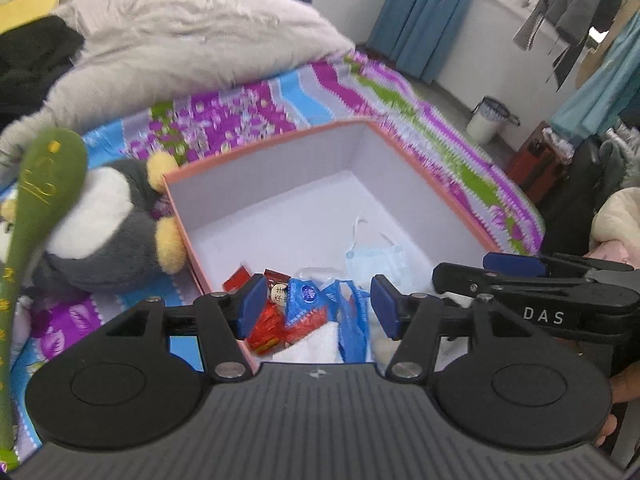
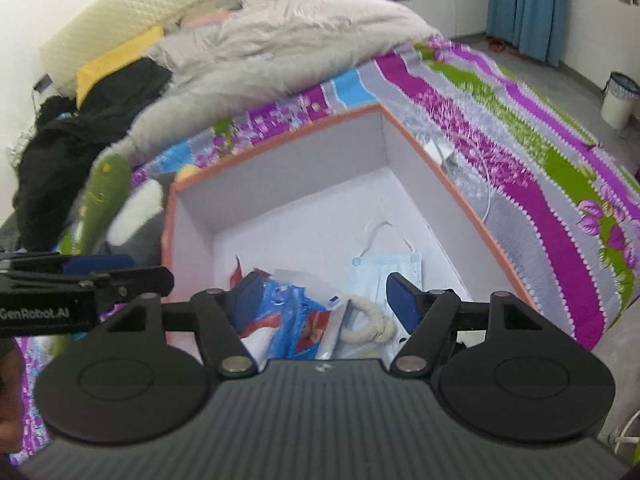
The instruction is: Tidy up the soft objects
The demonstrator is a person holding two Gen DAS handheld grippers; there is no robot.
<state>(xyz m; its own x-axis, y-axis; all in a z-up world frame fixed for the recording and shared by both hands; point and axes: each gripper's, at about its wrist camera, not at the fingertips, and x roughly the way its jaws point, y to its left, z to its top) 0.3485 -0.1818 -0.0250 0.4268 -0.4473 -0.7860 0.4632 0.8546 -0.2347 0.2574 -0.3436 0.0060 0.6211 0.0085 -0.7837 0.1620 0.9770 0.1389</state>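
An open orange-rimmed box [image 1: 276, 208] with a white inside sits on the bed; it also shows in the right wrist view [image 2: 280, 168]. In it lie a blue face mask [image 1: 376, 260], blue and red snack packets [image 1: 304, 308] and a white cloth [image 1: 316, 344]. A grey and white plush penguin [image 1: 108, 224] and a long green plush [image 1: 36, 200] lie left of the box. My left gripper [image 1: 318, 306] is open and empty over the box's near edge. My right gripper [image 2: 324, 298] is open and empty over the packets [image 2: 292, 312], the mask [image 2: 384, 268] and a white rope ring [image 2: 372, 322].
A bright striped bedspread [image 1: 400, 108] covers the bed. A grey fluffy blanket [image 1: 192, 44] and black clothes [image 1: 28, 64] lie at the far end. A white bin [image 1: 486, 120] stands on the floor at the right. A white cable [image 2: 486, 184] lies right of the box.
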